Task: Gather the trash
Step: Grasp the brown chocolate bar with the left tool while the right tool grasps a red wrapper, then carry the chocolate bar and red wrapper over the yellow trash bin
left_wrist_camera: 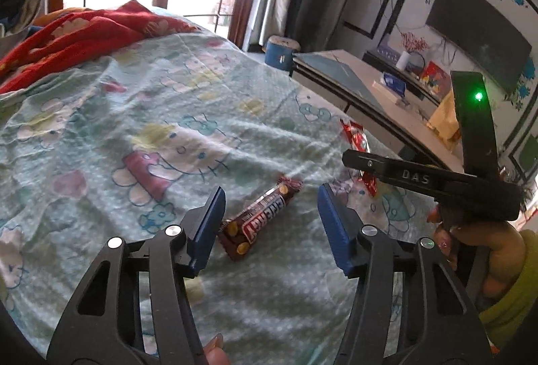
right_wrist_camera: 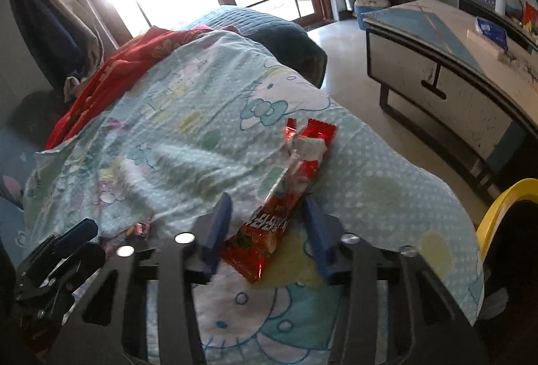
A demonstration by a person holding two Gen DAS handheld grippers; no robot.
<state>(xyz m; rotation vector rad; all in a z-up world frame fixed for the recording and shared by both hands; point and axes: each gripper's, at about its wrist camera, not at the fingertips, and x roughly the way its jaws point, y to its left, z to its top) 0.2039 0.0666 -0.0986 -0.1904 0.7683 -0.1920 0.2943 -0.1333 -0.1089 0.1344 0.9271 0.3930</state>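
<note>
On the bed sheet, the left gripper stands apart around a brown candy bar. The right gripper stands apart around a red wrapper near the sheet's right edge.

White letters "DAS" stand on the right tongs' black arm, just right of the candy bar; the bar's own lettering is unreadable.
</note>
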